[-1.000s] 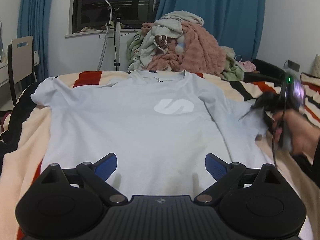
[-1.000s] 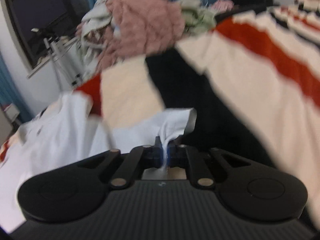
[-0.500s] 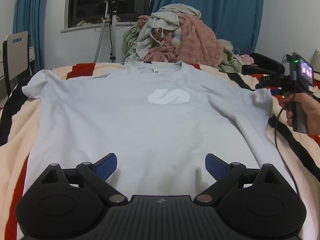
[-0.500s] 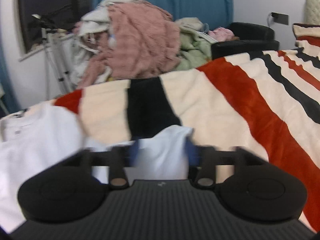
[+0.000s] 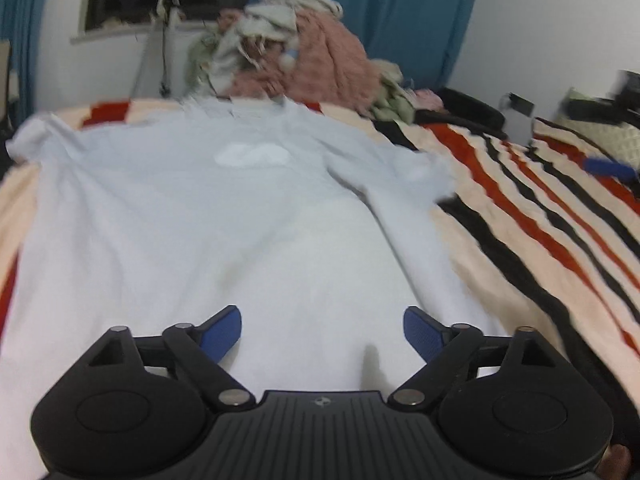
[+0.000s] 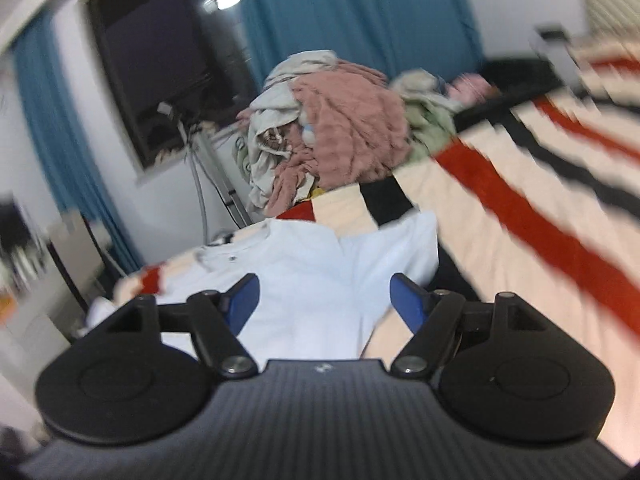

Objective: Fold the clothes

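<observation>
The T-shirt (image 5: 224,216) lies spread flat, front up, on the striped blanket (image 5: 532,216) of the bed, its collar at twelve o'clock from my left gripper and its hem right under that gripper. A pale logo (image 5: 252,155) sits on the chest. One short sleeve (image 5: 416,172) lies out toward two o'clock, the other (image 5: 32,136) toward ten o'clock.

My left gripper (image 5: 322,326) hangs over the lower part of the shirt. Its blue fingers (image 5: 222,330) stand wide apart and are closing at this moment; only flat cloth shows in the gap below them, and they grasp nothing.

My right gripper (image 6: 324,300) is released too: its blue fingers (image 6: 406,298) stand well apart and are opening, with nothing caught between them. Through the gap I see the shirt's shoulder and sleeve (image 6: 412,244) lying on the blanket, below the fingers; whether they touch the cloth I cannot tell.

At twelve o'clock, beyond the collar, a heap of clothes (image 5: 312,60) is piled against the blue curtains (image 5: 384,8), a pink fleecy piece on top.
</observation>
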The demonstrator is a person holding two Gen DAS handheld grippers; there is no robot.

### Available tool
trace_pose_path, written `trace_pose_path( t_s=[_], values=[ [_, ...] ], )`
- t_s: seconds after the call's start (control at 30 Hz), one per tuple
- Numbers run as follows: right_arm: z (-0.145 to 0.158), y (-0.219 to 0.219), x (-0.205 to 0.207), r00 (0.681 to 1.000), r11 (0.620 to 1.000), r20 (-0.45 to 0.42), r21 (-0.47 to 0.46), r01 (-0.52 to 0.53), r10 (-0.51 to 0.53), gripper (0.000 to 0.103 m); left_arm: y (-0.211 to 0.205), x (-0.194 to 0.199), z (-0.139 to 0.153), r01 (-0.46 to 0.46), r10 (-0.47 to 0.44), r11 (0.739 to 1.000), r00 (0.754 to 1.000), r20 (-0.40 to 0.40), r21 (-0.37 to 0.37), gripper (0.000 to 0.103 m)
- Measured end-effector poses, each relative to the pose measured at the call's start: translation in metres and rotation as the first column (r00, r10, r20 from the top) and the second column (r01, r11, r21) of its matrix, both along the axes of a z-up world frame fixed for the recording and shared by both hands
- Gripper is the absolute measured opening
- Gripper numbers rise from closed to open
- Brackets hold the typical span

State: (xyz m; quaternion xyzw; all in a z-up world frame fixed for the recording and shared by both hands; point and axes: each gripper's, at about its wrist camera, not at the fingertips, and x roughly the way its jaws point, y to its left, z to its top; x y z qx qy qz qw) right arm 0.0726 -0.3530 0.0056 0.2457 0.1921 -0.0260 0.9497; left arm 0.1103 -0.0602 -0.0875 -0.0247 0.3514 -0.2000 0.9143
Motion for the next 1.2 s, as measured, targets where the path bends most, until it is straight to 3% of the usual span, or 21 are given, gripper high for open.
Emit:
trace_pose_path(
  t_s=[0.1, 0.2, 0.3, 0.47, 0.57, 0.67, 0.73, 0.77, 0.8, 0.9, 1.03, 1.2],
  values=[
    [-0.010, 0.003, -0.057, 0.999, 0.988, 0.041, 0.155, 0.019, -0.026, 0.076, -0.006, -0.018, 0.001, 0.049, -0.050, 0.998, 0.998, -0.043, -0.031, 0.081],
    [-0.021, 0.009, -0.089, 0.997, 0.986, 0.065, 0.166, 0.030, -0.041, 0.076, -0.012, -0.035, -0.001, 0.101, -0.109, 0.992, 0.988, -0.106, -0.079, 0.075],
    [-0.030, 0.009, -0.099, 0.997, 0.990, 0.072, 0.139, 0.027, -0.038, 0.076, -0.022, -0.048, -0.010, 0.129, -0.156, 0.981, 0.968, -0.197, -0.145, 0.068],
    [-0.041, -0.007, -0.099, 0.995, 0.968, 0.089, 0.252, 0.014, -0.037, 0.076, -0.048, -0.063, -0.033, 0.191, -0.261, 0.955, 0.905, -0.336, -0.227, 0.048],
    [-0.046, -0.013, -0.102, 0.995, 0.960, 0.091, 0.280, 0.013, -0.040, 0.076, -0.067, -0.073, -0.049, 0.208, -0.265, 0.961, 0.885, -0.383, -0.185, 0.046],
    [-0.049, -0.020, -0.104, 0.994, 0.950, 0.099, 0.313, 0.008, -0.041, 0.076, -0.082, -0.081, -0.058, 0.230, -0.264, 0.964, 0.892, -0.366, -0.134, 0.045],
    [-0.051, -0.023, -0.105, 0.993, 0.944, 0.105, 0.330, 0.008, -0.045, 0.076, -0.090, -0.084, -0.060, 0.234, -0.268, 0.963, 0.891, -0.366, -0.133, 0.028],
    [-0.051, -0.024, -0.105, 0.993, 0.942, 0.108, 0.336, 0.010, -0.049, 0.076, -0.094, -0.084, -0.062, 0.231, -0.261, 0.965, 0.890, -0.375, -0.124, 0.010],
    [-0.052, -0.026, -0.106, 0.992, 0.940, 0.112, 0.341, 0.013, -0.055, 0.076, -0.099, -0.085, -0.064, 0.228, -0.254, 0.967, 0.888, -0.384, -0.114, 0.008],
    [-0.052, -0.031, -0.107, 0.989, 0.934, 0.126, 0.357, 0.023, -0.072, 0.076, -0.113, -0.088, -0.058, 0.241, -0.252, 0.968, 0.907, -0.338, -0.075, 0.004],
    [-0.056, -0.038, -0.105, 0.987, 0.923, 0.133, 0.382, 0.033, -0.091, 0.076, -0.140, -0.088, -0.039, 0.300, -0.308, 0.951, 0.912, -0.269, -0.071, 0.004],
    [-0.059, -0.048, -0.108, 0.980, 0.911, 0.165, 0.412, 0.034, -0.111, 0.076, -0.186, -0.076, -0.044, 0.342, -0.360, 0.933, 0.889, -0.282, -0.111, 0.004]
  ],
)
